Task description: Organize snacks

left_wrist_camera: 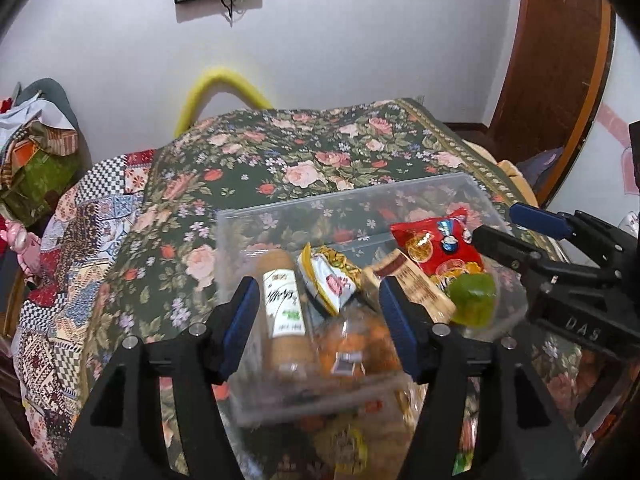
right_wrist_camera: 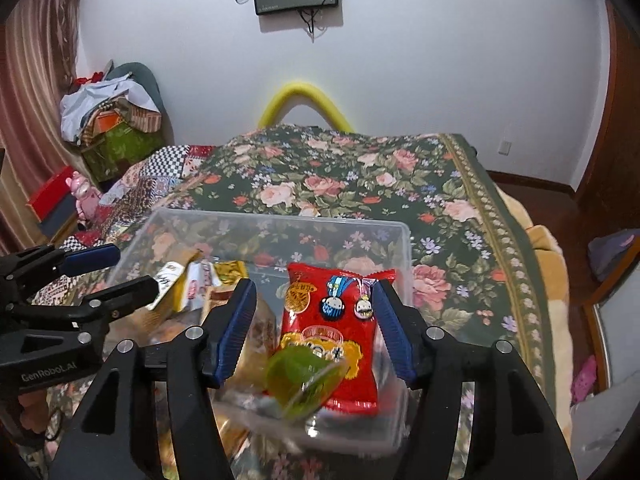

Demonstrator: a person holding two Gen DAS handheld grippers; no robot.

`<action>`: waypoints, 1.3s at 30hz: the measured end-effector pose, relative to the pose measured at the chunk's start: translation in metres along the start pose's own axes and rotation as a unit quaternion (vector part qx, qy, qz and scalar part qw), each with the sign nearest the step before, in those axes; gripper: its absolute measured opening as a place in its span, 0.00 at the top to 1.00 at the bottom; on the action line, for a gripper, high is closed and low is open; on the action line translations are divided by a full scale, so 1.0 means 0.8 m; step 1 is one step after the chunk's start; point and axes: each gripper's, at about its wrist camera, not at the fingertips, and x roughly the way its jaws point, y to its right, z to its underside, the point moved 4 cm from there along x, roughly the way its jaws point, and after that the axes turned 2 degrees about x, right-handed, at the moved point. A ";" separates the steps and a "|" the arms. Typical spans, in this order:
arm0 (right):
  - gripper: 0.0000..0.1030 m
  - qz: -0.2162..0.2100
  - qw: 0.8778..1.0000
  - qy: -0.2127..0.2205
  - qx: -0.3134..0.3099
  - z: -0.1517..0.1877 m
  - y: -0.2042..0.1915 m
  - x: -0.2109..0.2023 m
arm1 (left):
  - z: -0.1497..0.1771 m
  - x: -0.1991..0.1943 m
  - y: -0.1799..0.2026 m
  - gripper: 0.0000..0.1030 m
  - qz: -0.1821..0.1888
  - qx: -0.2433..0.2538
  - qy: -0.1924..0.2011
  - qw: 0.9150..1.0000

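Note:
A clear plastic box [left_wrist_camera: 224,240] [right_wrist_camera: 280,220] stands on a floral bedspread with several snacks inside. Among them are a red snack bag [left_wrist_camera: 436,248] [right_wrist_camera: 328,320], a green jelly cup [left_wrist_camera: 472,300] [right_wrist_camera: 304,376], a brown roll with a white label [left_wrist_camera: 282,304], a yellow-white packet [left_wrist_camera: 328,280] and a tan wafer pack [left_wrist_camera: 412,280]. My left gripper [left_wrist_camera: 318,286] [right_wrist_camera: 134,266] hovers open over the box's left half, above a blurred orange pack [left_wrist_camera: 352,344] its pads do not touch. My right gripper [right_wrist_camera: 316,286] [left_wrist_camera: 496,222] is open over the right half, and the blurred jelly cup lies free below it.
The floral bedspread [right_wrist_camera: 360,184] stretches behind the box to a white wall. A yellow foam tube [right_wrist_camera: 304,96] arches at its far edge. More packets [left_wrist_camera: 348,448] lie in front of the box. Bags and boxes [right_wrist_camera: 116,128] are piled at left, and a wooden door [left_wrist_camera: 560,60] stands at right.

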 end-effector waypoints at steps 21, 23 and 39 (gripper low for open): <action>0.29 -0.040 0.997 -0.061 0.034 0.134 -0.042 -0.069 | 0.126 -0.128 0.013 0.32 0.022 -0.001 -0.004 1.000; 0.29 -0.037 0.997 -0.063 0.040 0.142 -0.041 -0.070 | 0.142 -0.131 0.014 0.31 0.026 -0.003 -0.011 1.000; 0.29 -0.038 0.991 -0.123 0.024 0.199 -0.061 -0.049 | 0.229 -0.125 0.038 0.31 0.048 -0.012 -0.064 0.997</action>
